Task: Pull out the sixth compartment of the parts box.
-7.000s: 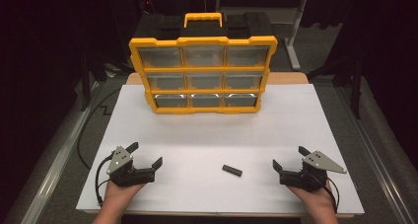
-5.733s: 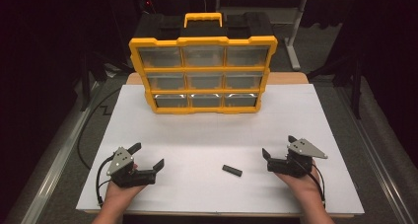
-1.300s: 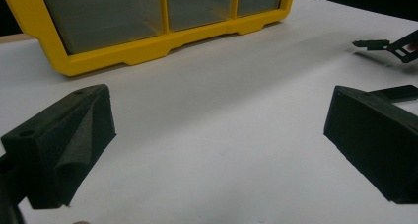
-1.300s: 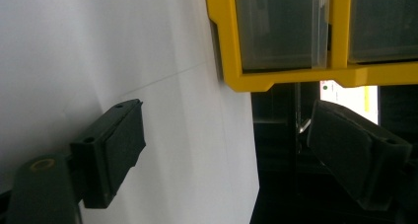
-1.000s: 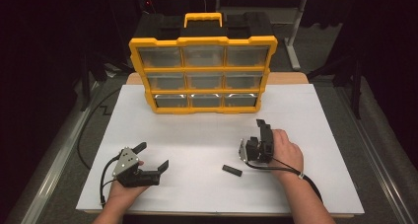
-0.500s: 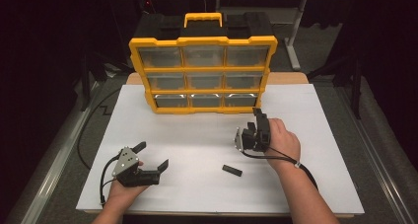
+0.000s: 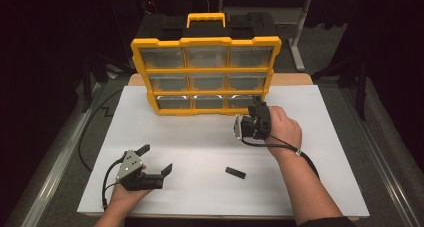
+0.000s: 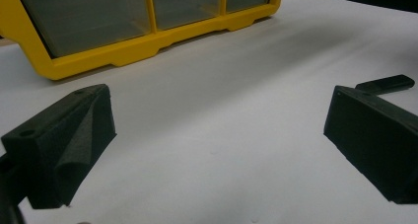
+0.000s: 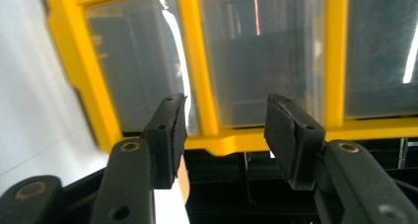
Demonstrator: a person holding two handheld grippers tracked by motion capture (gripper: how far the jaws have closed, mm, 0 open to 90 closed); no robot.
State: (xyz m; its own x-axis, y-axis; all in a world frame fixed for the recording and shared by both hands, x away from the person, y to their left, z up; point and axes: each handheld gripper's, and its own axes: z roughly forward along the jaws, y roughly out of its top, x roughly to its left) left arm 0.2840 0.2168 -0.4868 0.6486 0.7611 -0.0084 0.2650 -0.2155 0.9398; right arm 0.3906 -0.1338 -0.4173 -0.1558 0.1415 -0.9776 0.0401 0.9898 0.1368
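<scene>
Right gripper (image 7: pixel 258 105) now at organizer (image 7: pixel 205 69)

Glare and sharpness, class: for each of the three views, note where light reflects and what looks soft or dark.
High view: bright white table, black surroundings, glare streaks on the yellow organizer bottom drawers. Left gripper view: its jaws loom blurred and dim; the small black piece casts a soft shadow. Right gripper view: white streaks of glare on the clear drawer fronts, everything slightly soft.

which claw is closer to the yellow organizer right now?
Right. The right claw is up against the yellow organizer, at its bottom-right corner, jaws open. The left claw sits open well short of it, near the sheet's front-left.
</scene>
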